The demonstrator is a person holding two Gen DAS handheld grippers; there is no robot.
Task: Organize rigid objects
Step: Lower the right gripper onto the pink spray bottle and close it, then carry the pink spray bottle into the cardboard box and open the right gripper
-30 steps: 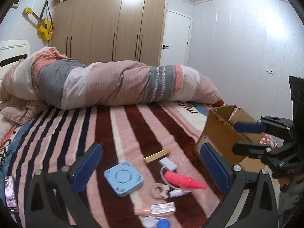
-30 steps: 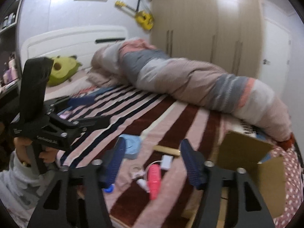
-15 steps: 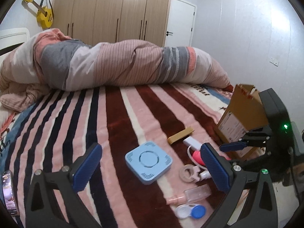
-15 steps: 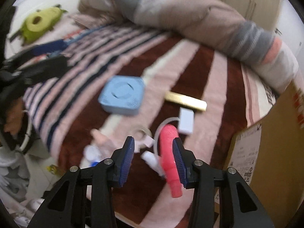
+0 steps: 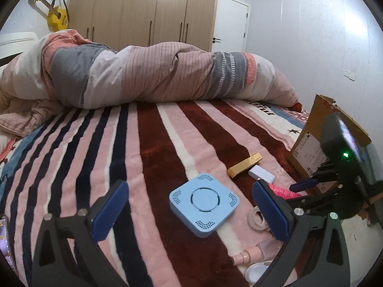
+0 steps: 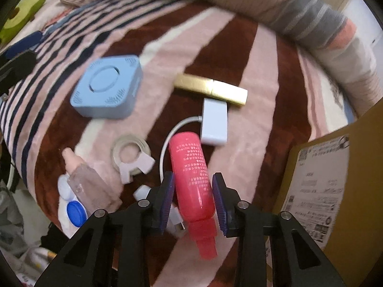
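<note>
Several small objects lie on the striped blanket. A pink tube [image 6: 192,179] lies between the blue pads of my right gripper [image 6: 193,196], whose jaws stand close on both sides of it without a clear squeeze. A blue square box [image 6: 107,87] [image 5: 203,203], a gold bar [image 6: 210,89] [image 5: 244,165], a white adapter [image 6: 214,120] with cable, a tape roll [image 6: 130,154], a clear bottle [image 6: 88,186] and a lens case [image 6: 74,209] lie around. My left gripper [image 5: 189,211] is open and empty above the blue box. The right gripper also shows in the left wrist view [image 5: 304,184].
An open cardboard box [image 6: 335,181] [image 5: 318,141] stands at the right by the bed's edge. A rolled duvet [image 5: 148,71] lies across the far side of the bed. A phone [image 5: 6,239] lies at the left. A wardrobe and a door are behind.
My right gripper has come down onto the pink tube and its jaws have narrowed around it. My left gripper has moved forward and lower, over the blue box.
</note>
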